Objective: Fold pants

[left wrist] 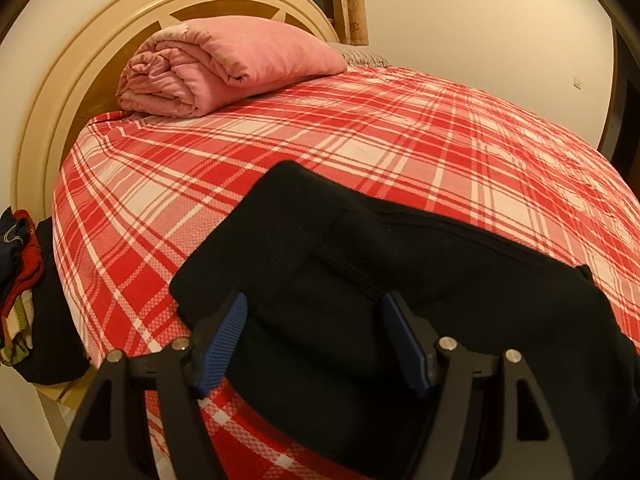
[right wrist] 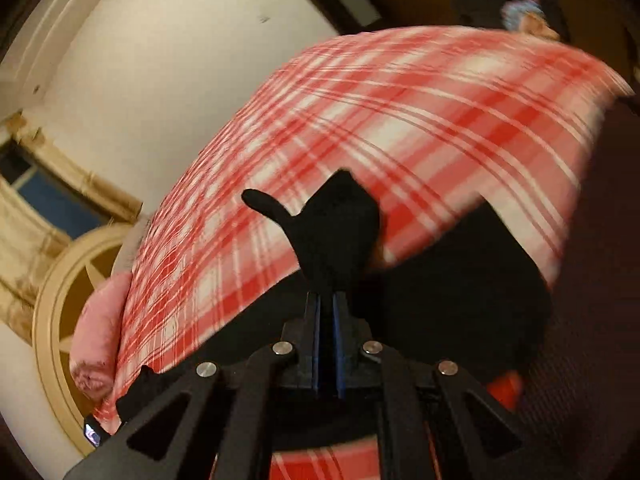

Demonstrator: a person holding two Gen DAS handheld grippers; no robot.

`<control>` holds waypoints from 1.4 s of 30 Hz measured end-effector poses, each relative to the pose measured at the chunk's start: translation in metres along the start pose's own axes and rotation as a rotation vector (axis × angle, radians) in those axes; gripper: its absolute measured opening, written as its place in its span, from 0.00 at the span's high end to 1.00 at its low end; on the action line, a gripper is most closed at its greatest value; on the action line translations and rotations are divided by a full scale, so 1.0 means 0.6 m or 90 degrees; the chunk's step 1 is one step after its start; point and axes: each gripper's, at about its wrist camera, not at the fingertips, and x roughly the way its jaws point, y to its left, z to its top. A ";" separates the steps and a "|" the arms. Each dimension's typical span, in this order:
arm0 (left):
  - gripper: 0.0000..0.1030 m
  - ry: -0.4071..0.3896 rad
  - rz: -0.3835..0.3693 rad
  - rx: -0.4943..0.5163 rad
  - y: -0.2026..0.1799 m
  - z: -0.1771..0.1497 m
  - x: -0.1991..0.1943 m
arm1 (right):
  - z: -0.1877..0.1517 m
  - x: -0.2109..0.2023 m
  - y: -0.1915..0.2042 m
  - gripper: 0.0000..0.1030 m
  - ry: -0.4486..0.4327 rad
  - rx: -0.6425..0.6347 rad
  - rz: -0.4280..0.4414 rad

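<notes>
Black pants lie on the red and white plaid bed cover, spread from the middle toward the near right edge. My left gripper hovers over their near end, open, its blue pads wide apart with black cloth between them and below. In the right wrist view the picture is tilted and blurred. My right gripper is shut on a bunch of the black pants, which sticks up past the fingertips. More black cloth hangs to the right of it.
A folded pink quilt lies at the head of the bed by the cream headboard. A pile of dark and red clothes sits left of the bed. A wall and a curtained window stand beyond.
</notes>
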 end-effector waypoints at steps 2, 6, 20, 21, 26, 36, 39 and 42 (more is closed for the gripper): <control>0.29 0.000 0.001 0.001 -0.001 0.000 0.000 | -0.028 -0.017 -0.022 0.95 0.001 0.015 0.004; 0.29 0.003 0.002 -0.002 0.001 0.002 0.000 | -0.052 -0.024 -0.049 0.94 0.009 0.031 -0.003; 0.27 0.007 0.000 0.013 -0.003 0.011 0.001 | -0.019 -0.126 -0.086 0.92 -0.071 -0.010 -0.125; 0.27 0.009 -0.001 0.014 -0.005 0.013 -0.004 | -0.011 -0.126 -0.080 0.88 -0.073 -0.030 -0.142; 0.27 -0.031 -0.035 0.023 -0.024 0.016 -0.058 | 0.038 -0.083 -0.059 0.54 -0.041 -0.082 -0.136; 0.27 -0.030 -0.197 0.119 -0.138 -0.012 -0.133 | -0.081 0.096 0.235 0.54 0.069 -0.400 0.073; 0.27 -0.025 -0.254 0.186 -0.189 -0.039 -0.151 | -0.114 0.151 0.304 0.54 0.098 -0.466 0.095; 0.27 -0.040 -0.256 0.244 -0.219 -0.063 -0.162 | -0.144 0.202 0.365 0.54 0.118 -0.568 0.087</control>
